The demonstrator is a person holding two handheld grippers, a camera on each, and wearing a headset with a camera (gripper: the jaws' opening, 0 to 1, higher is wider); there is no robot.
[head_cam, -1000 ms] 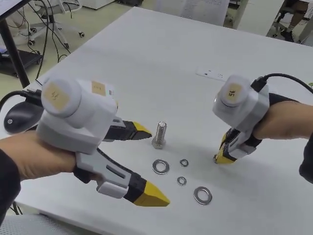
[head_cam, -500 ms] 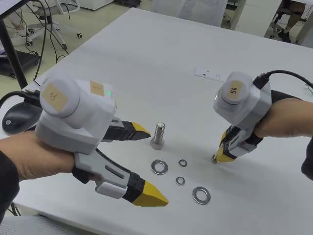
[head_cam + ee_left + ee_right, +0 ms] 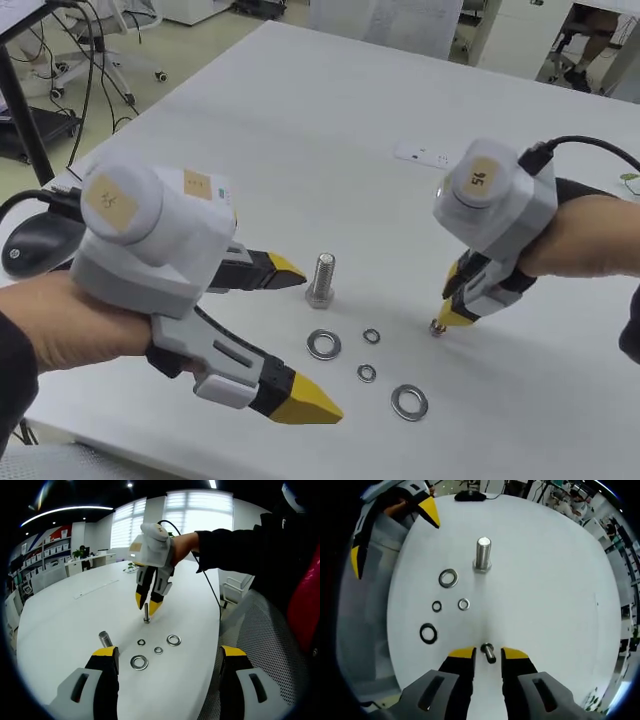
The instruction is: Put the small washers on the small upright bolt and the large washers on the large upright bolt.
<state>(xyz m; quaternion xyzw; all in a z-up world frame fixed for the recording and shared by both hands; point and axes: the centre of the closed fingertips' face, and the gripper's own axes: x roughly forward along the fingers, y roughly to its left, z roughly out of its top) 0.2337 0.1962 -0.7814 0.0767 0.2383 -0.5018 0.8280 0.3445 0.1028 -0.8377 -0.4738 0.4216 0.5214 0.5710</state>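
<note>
The large bolt (image 3: pixel 321 278) (image 3: pixel 482 555) stands upright mid-table. Two large washers (image 3: pixel 323 344) (image 3: pixel 409 402) and two small washers (image 3: pixel 371 336) (image 3: pixel 367 373) lie flat in front of it. The small bolt (image 3: pixel 437 327) (image 3: pixel 146 616) stands on its head to the right. My right gripper (image 3: pixel 452 312) (image 3: pixel 488 655) points down over it, open, with a jaw close on either side and a thin gap to each. My left gripper (image 3: pixel 297 335) (image 3: pixel 169 652) hovers wide open to the left of the washers, one tip beside the large bolt.
A black mouse (image 3: pixel 25 245) lies at the table's left edge behind my left hand. A flat white strip (image 3: pixel 425 155) lies farther back on the white table (image 3: pixel 300 140). The near edge runs just below the washers.
The right gripper has risen slightly and its jaws stand a little apart from the small bolt, whose base shows on the table. The left gripper has hardly moved.
</note>
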